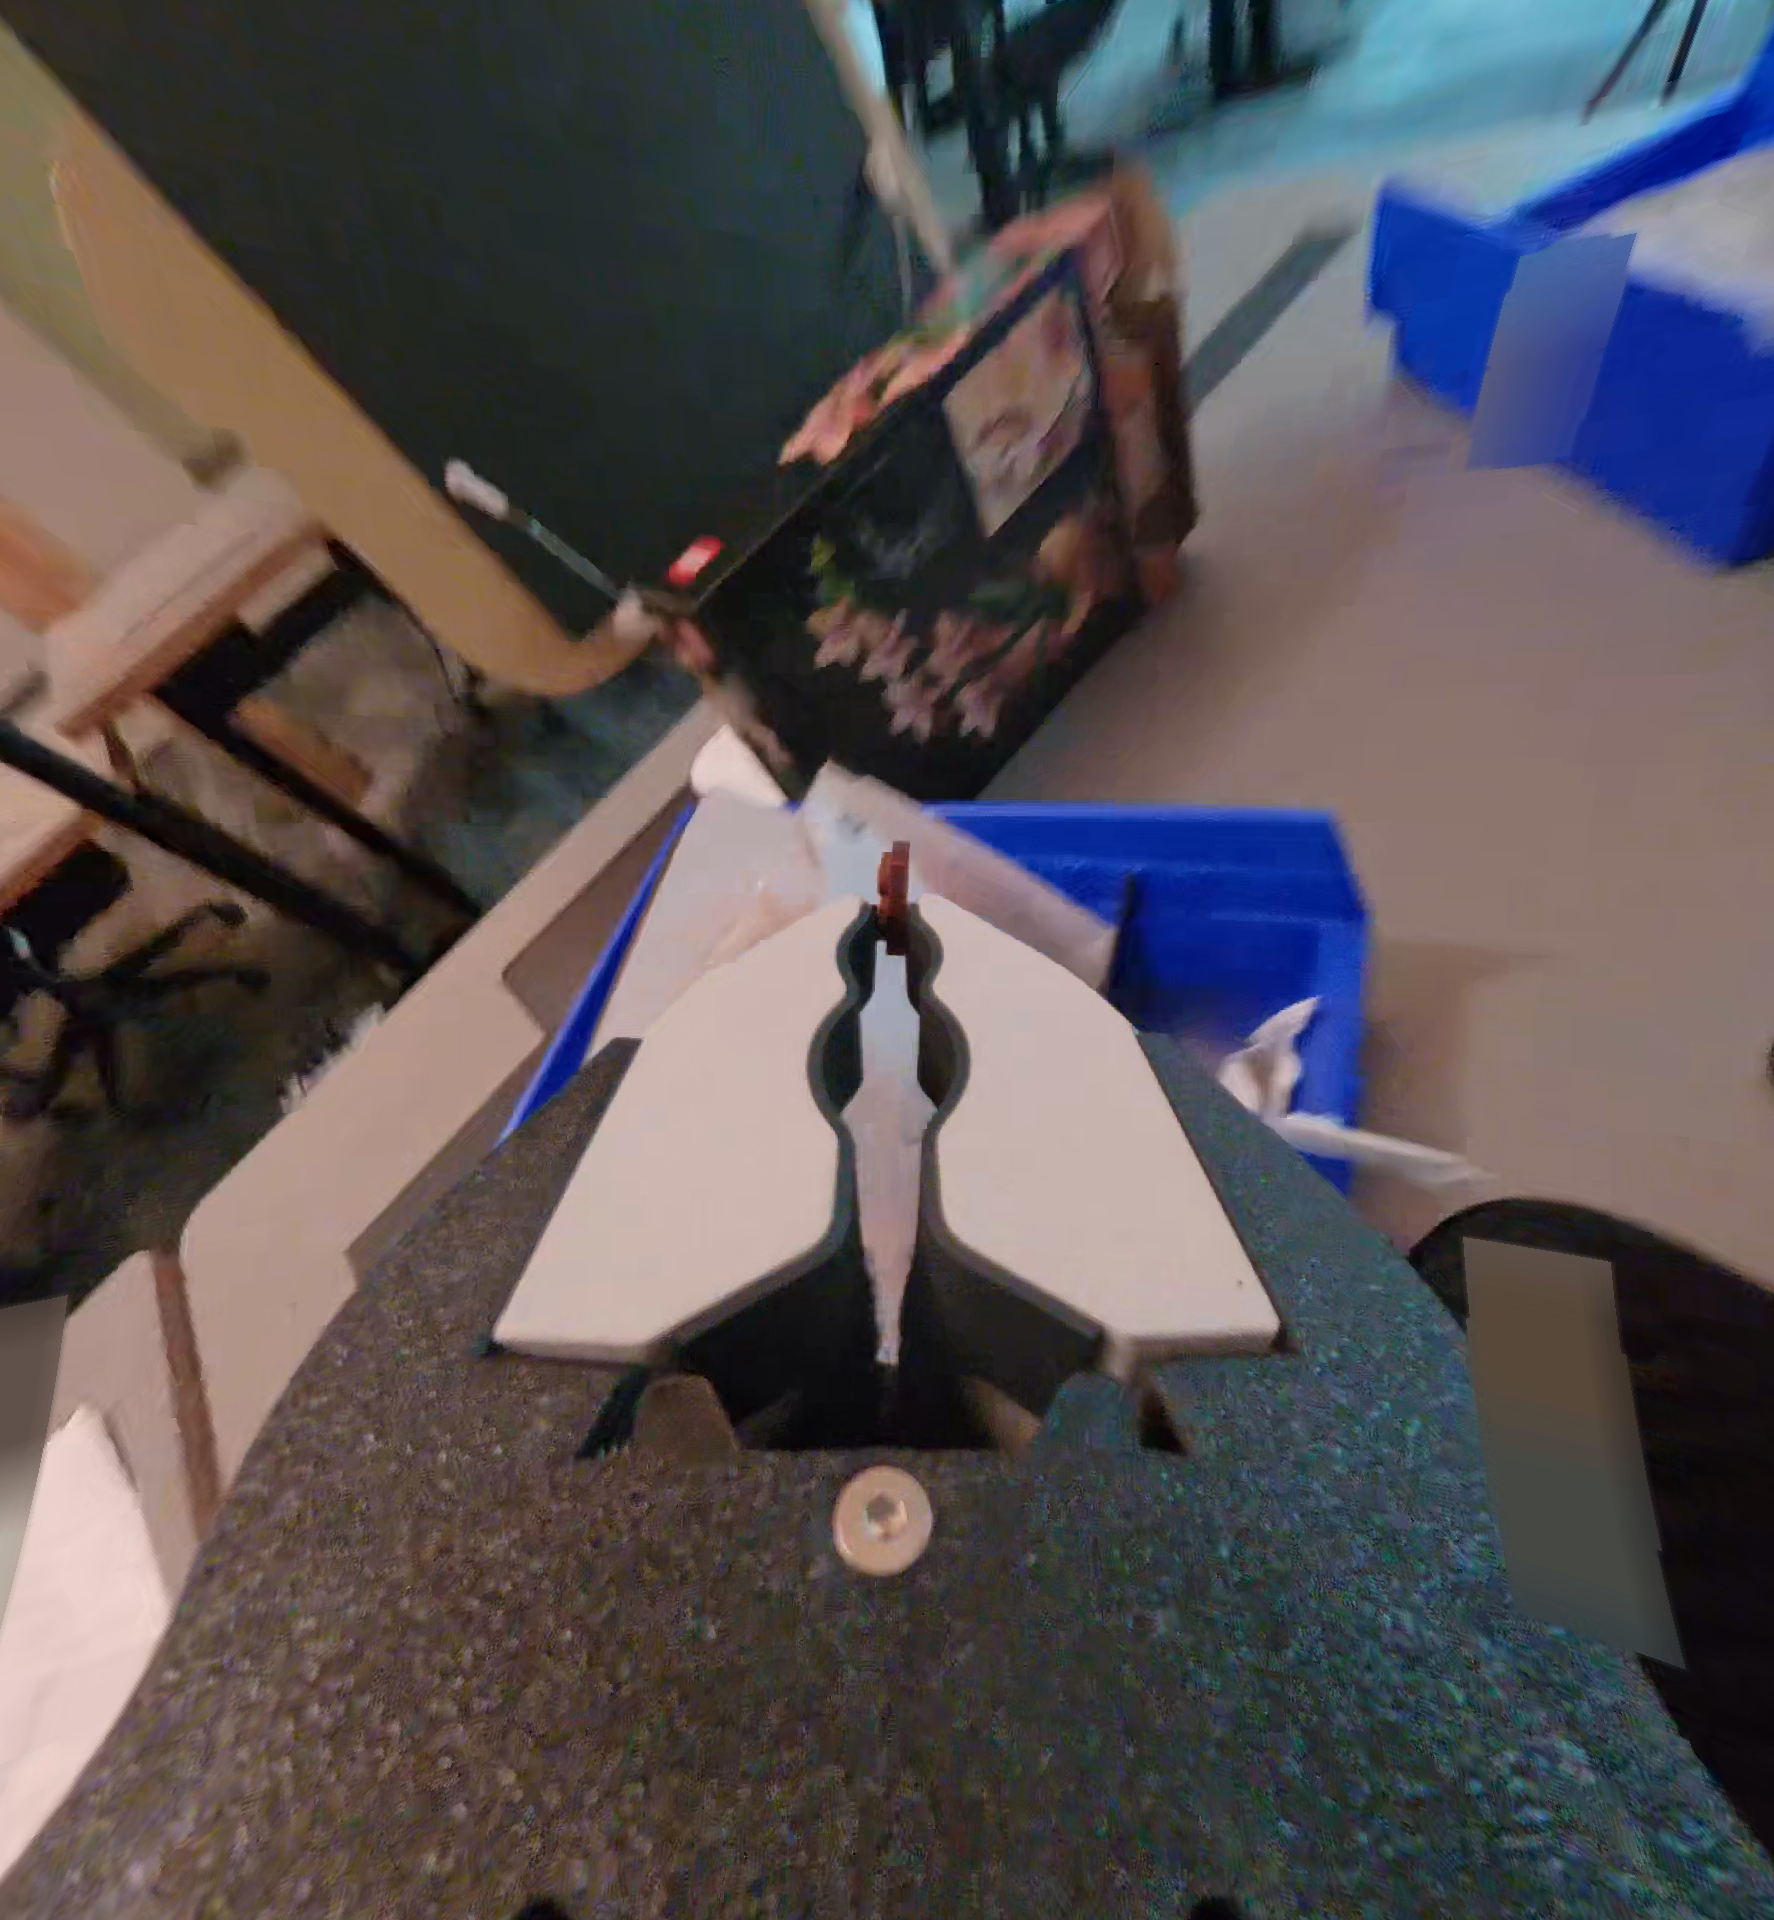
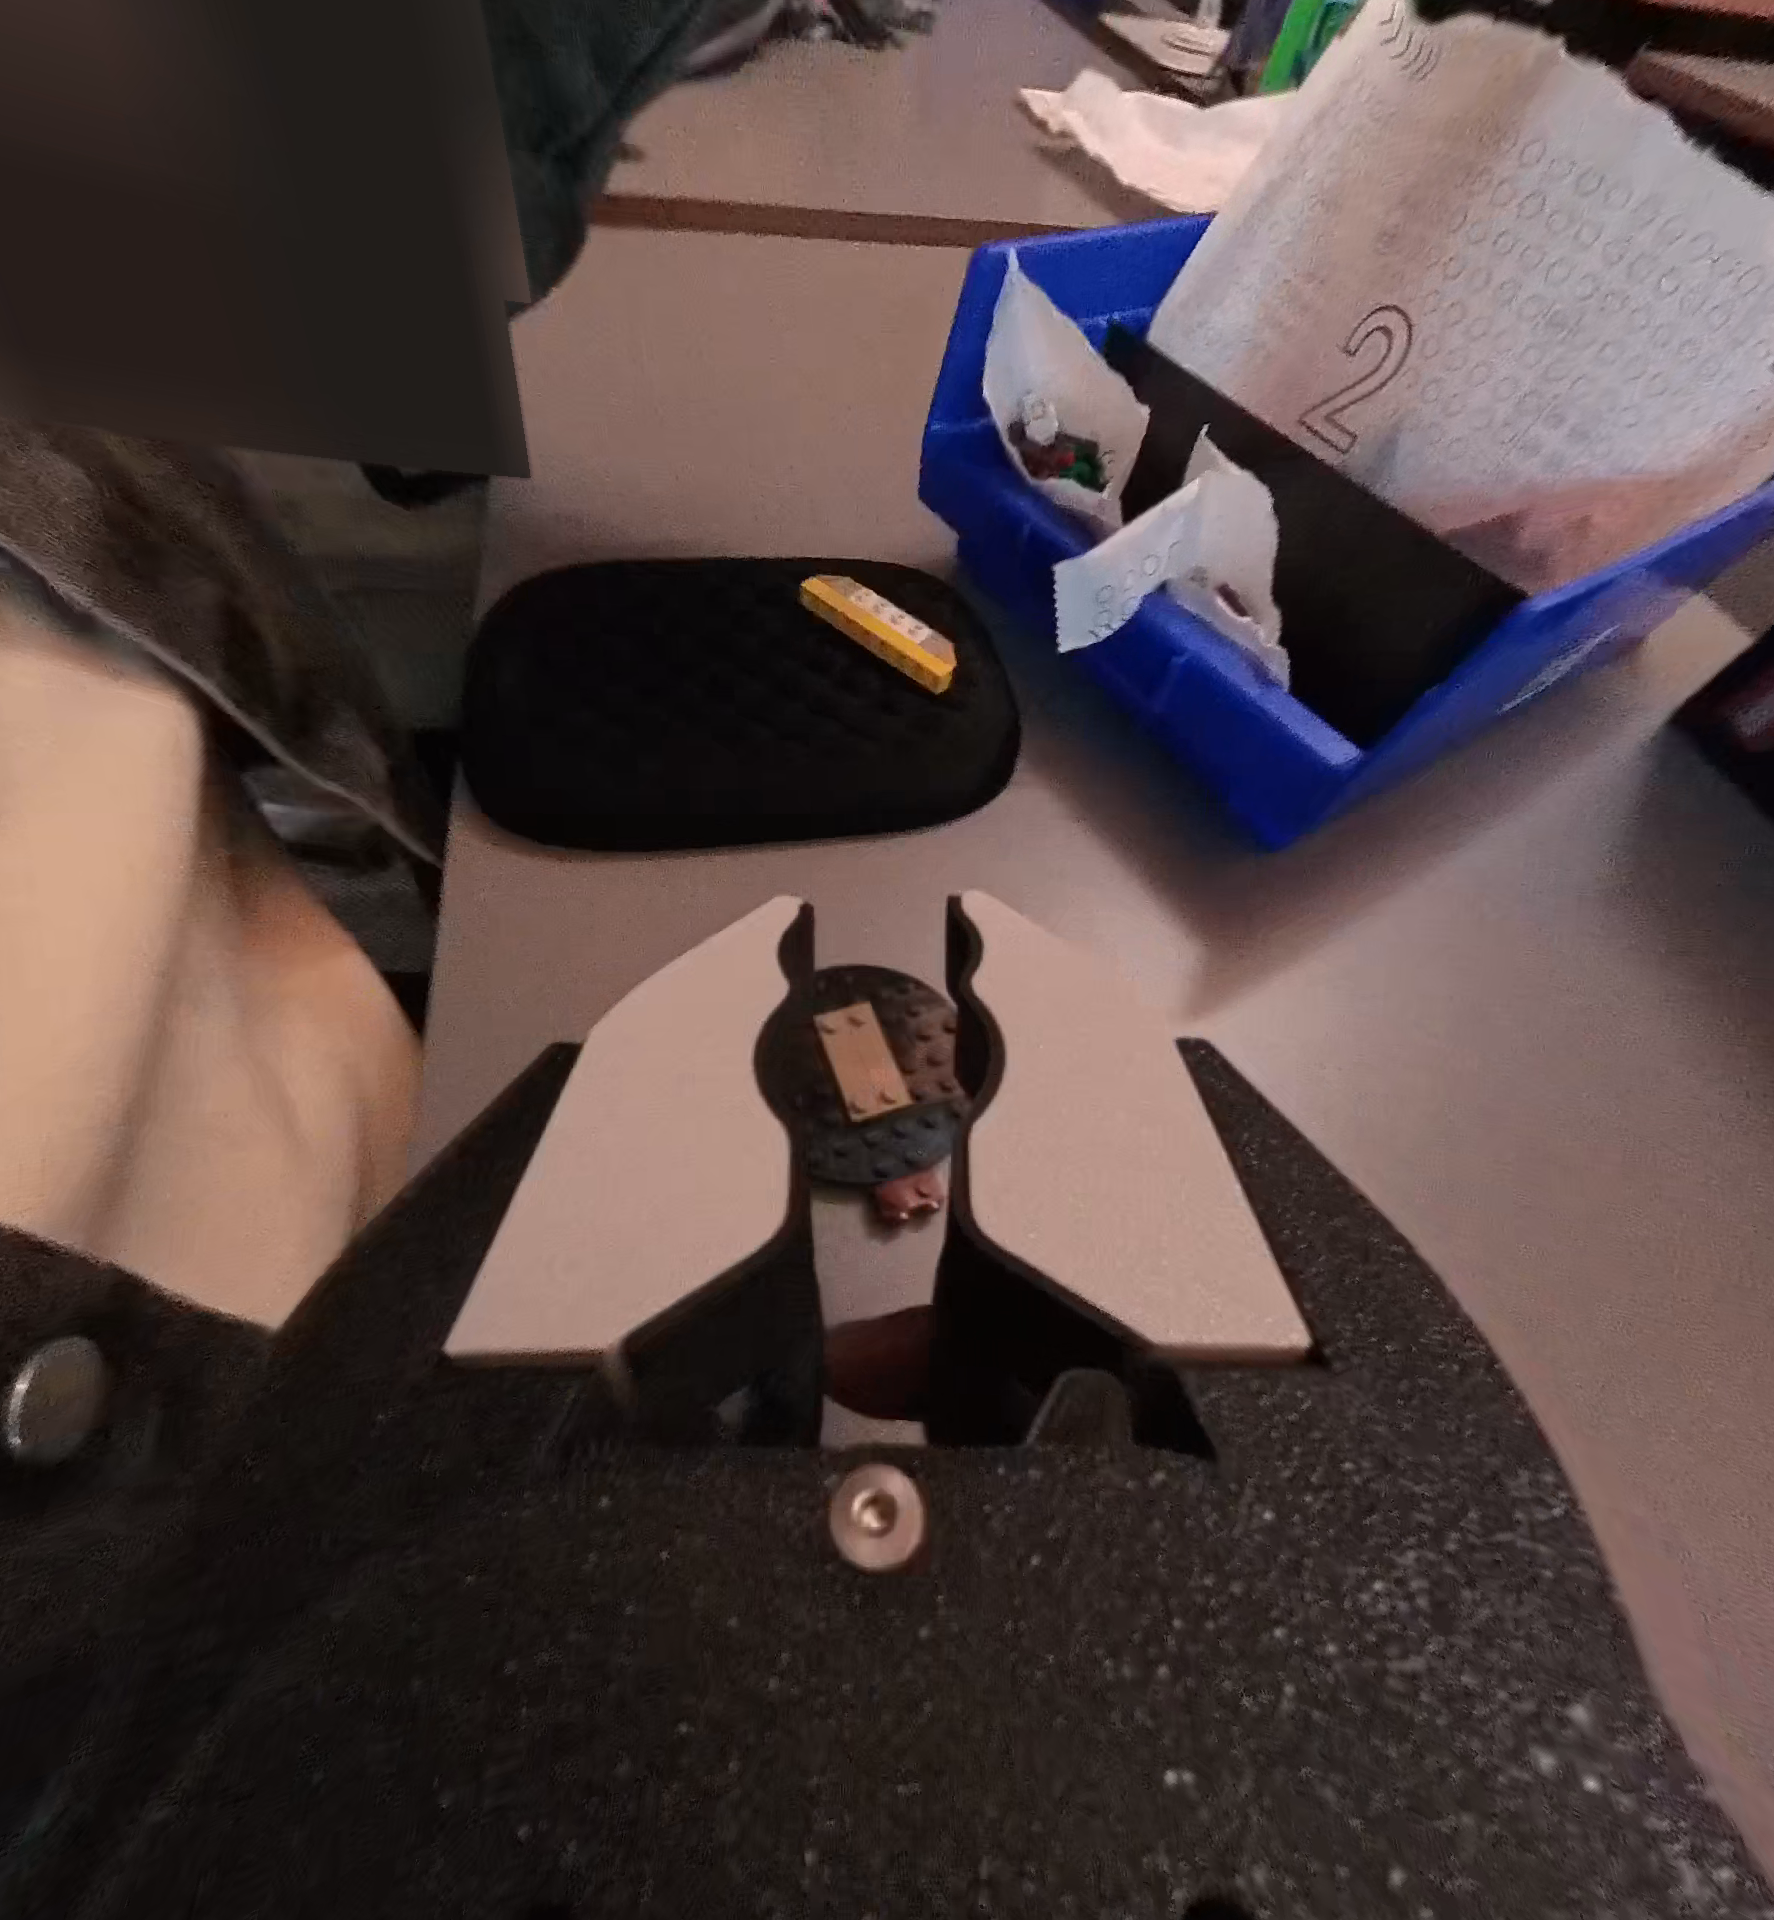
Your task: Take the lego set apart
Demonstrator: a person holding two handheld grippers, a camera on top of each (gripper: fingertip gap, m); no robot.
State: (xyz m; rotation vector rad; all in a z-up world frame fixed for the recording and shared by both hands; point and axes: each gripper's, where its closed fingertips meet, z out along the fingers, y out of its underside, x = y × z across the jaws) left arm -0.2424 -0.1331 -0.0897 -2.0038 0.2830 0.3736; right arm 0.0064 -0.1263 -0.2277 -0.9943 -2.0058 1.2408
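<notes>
lego assembly (image 2: pixel 878 1091) half hidden between jaws, blurred

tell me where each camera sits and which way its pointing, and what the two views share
Left wrist view: sits on the left gripper, looking along its fingers, shut on a small red-brown lego piece, over a blue bin toward a flowered box.
Right wrist view: sits on the right gripper, looking down at the grey table, its fingers around a dark round lego plate bearing a tan piece; a black mat with a yellow brick lies ahead, and the person's hand shows left.
Shared: the table, and probably the paper-filled blue bin.
</notes>
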